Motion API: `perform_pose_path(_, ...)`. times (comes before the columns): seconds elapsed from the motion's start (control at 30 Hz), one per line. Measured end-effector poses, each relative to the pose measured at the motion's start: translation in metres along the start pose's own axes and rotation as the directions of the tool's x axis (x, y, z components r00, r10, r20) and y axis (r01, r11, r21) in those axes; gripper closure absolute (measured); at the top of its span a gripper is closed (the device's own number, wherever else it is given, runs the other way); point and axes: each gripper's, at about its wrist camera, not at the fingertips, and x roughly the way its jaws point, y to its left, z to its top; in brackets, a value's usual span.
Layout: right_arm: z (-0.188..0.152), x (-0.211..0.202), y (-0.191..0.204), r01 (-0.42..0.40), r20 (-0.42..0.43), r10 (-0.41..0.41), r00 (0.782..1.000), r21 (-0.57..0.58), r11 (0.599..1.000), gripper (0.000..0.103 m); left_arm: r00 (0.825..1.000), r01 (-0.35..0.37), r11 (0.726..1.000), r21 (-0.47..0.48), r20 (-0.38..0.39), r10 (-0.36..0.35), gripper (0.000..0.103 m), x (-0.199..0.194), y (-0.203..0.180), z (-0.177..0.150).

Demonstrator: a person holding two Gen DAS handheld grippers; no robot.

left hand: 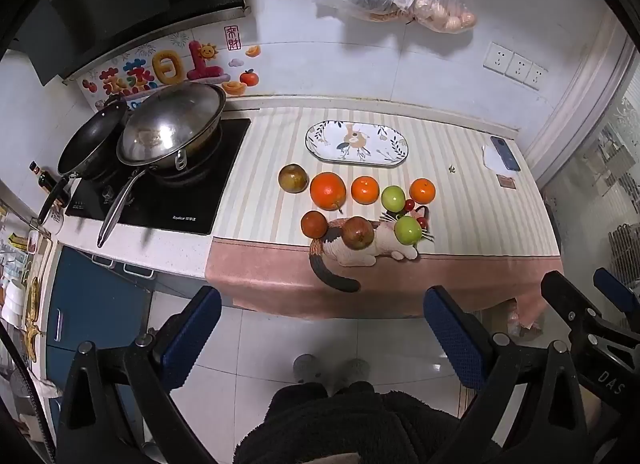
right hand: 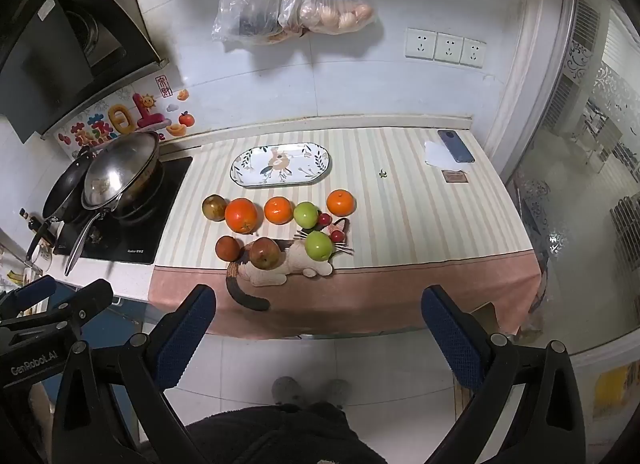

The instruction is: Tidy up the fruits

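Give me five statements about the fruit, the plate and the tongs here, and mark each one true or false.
1. The plate holds no fruit. True.
2. Both green apples lie on the plate. False: one lies on the striped cloth, the other on the cat figure, in front of the plate.
3. The left tongs grip an orange. False: they are open and hold nothing, short of the counter.
4. The right tongs are open and hold nothing. True.
5. Three oranges lie in the row nearest the plate. True.
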Motion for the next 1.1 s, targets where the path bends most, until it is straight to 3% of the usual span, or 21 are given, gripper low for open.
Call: perform_pose_path(1.1, -0.001, 0.002, 0.012, 0.021, 0.001, -0.021, 1.000, -0.007, 1.000, 0.000, 1.000, 0.008, 1.000, 0.002, -0.003, -0.008, 0.000, 0.000, 0.002, 0.009)
